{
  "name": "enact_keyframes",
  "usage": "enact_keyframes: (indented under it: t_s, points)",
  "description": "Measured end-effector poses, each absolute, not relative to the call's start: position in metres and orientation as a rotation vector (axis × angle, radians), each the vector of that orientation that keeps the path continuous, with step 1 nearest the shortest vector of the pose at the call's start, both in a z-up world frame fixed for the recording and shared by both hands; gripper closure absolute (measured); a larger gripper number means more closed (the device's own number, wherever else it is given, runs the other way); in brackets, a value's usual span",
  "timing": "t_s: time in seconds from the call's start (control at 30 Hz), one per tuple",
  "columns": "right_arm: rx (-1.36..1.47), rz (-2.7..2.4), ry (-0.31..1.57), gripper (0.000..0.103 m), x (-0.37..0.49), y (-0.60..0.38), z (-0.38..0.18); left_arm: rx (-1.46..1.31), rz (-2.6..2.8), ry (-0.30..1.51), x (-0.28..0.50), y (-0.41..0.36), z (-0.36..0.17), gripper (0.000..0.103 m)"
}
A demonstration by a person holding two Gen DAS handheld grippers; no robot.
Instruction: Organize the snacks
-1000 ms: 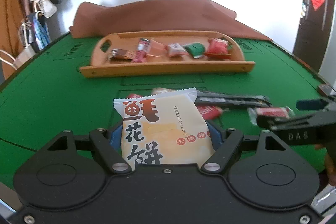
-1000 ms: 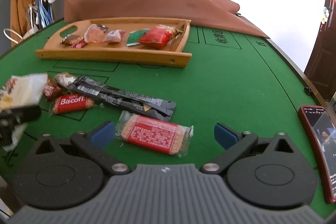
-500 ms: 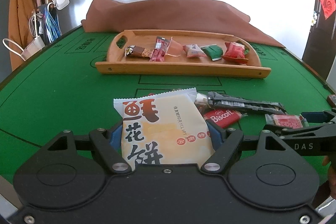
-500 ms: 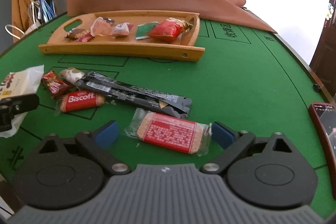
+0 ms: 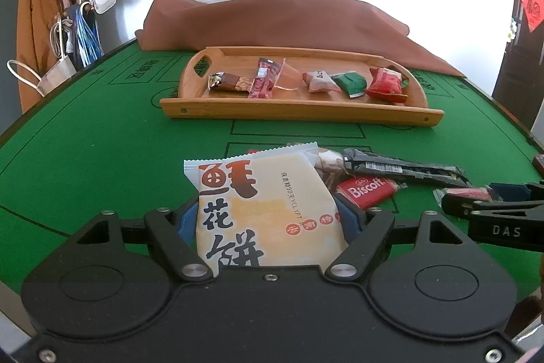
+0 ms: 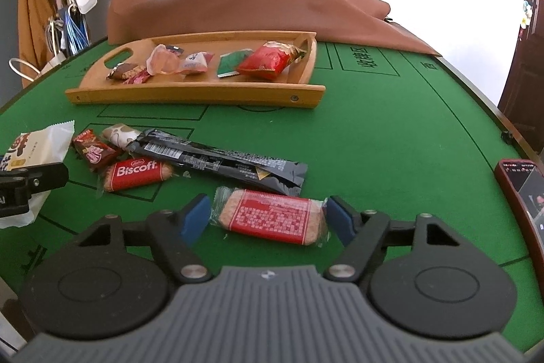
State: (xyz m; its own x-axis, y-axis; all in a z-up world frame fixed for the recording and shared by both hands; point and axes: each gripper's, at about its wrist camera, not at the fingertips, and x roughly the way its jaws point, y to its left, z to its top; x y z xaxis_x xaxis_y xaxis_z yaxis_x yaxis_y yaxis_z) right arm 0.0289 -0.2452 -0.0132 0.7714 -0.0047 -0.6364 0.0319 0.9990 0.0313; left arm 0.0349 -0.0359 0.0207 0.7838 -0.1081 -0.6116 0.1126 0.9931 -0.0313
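We list a green table (image 6: 374,131). On it, at the far side, we log a wooden tray (image 6: 190,91) with six small snacks. Nearer than the tray we count a black sachet (image 6: 221,160), a Biscoft pack (image 6: 136,174) and a brown wrapper (image 6: 95,150). Our left gripper (image 5: 268,220) clamps a white pastry bag (image 5: 261,203). Our right gripper (image 6: 268,218) is closing around a red biscuit pack (image 6: 272,216), pads at its ends.
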Motion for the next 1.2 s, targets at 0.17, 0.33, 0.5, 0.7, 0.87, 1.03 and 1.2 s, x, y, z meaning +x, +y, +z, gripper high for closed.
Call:
enact_keyframes:
  t_s: [0.17, 0.33, 0.5, 0.7, 0.87, 1.03, 1.2]
  points:
    - [0.053, -0.021, 0.668, 0.029, 0.027, -0.249, -0.006, 0.004, -0.119, 0.655, 0.039, -0.034, 0.023, 0.026]
    - [0.052, -0.022, 0.651, 0.032, 0.028, -0.253, 0.000, 0.014, -0.111, 0.648, 0.044, -0.034, 0.026, 0.026]
    - [0.046, -0.013, 0.662, 0.029, 0.027, -0.254, -0.004, 0.020, -0.110, 0.652, 0.045, -0.035, 0.025, 0.026]
    - [0.033, -0.025, 0.694, 0.017, 0.029, -0.251, -0.013, 0.014, -0.117, 0.663, 0.045, -0.037, 0.024, 0.026]
    - [0.011, -0.074, 0.711, 0.011, 0.036, -0.247, -0.016, 0.014, -0.119, 0.663, 0.046, -0.037, 0.024, 0.027]
    - [0.000, -0.057, 0.705, 0.026, 0.035, -0.245, -0.017, 0.011, -0.119, 0.659, 0.045, -0.036, 0.025, 0.026]
    - [0.017, -0.031, 0.683, 0.037, 0.029, -0.244, -0.014, 0.013, -0.116, 0.660, 0.045, -0.035, 0.025, 0.026]
